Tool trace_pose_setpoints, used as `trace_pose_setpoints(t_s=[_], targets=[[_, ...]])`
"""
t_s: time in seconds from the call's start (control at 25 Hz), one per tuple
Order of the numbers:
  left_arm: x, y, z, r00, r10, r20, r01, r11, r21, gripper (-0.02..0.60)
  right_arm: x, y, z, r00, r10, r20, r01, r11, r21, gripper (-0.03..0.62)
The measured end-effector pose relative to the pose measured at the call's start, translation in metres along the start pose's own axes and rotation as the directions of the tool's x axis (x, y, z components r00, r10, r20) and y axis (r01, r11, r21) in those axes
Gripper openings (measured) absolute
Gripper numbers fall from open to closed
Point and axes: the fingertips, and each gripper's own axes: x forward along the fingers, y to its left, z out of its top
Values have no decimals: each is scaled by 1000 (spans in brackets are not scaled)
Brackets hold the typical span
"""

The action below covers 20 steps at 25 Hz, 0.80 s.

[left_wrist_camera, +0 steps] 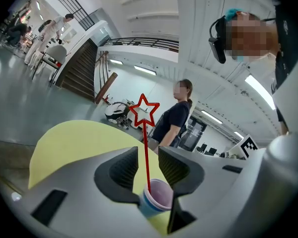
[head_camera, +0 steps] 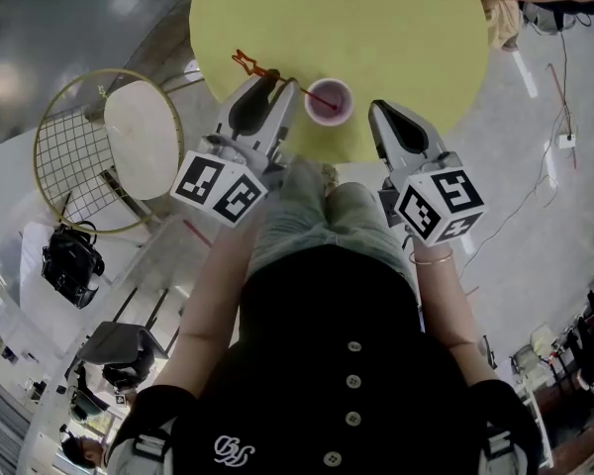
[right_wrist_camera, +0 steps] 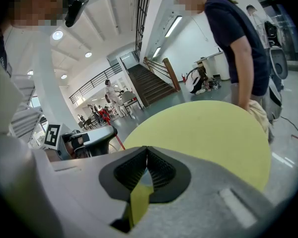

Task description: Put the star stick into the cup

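Note:
A red star stick (head_camera: 277,77) stands with its lower end in the pink-rimmed cup (head_camera: 329,101) on the round yellow table (head_camera: 376,28) and leans left, star outward. My left gripper (head_camera: 268,77) hovers at the stick. In the left gripper view the stick (left_wrist_camera: 146,148) rises between the jaws, which stand apart without touching it, above the cup (left_wrist_camera: 156,197). The left gripper (left_wrist_camera: 148,148) is open. My right gripper (head_camera: 379,109) hangs just right of the cup near the table's front edge. It (right_wrist_camera: 147,150) is shut with nothing between the pads.
A wire-frame chair with a round white seat (head_camera: 134,142) stands left of the table. A person in a dark shirt (right_wrist_camera: 233,38) stands at the table's far side. A black bag (head_camera: 71,260) lies on the floor at the left. Cables (head_camera: 559,97) run along the floor at the right.

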Motion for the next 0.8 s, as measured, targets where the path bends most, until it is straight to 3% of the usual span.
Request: trace_pose_setpoints(t_s=[0.28, 0.8], targets=[[-5, 1, 3, 1000, 23, -1, -23, 1000, 2, 141, -2, 7, 3, 1000, 3, 15, -3, 1000, -12, 3], [-38, -21, 14, 999, 15, 48, -17, 999, 37, 141, -19, 34, 10, 997, 42, 60, -37, 997, -71, 3]])
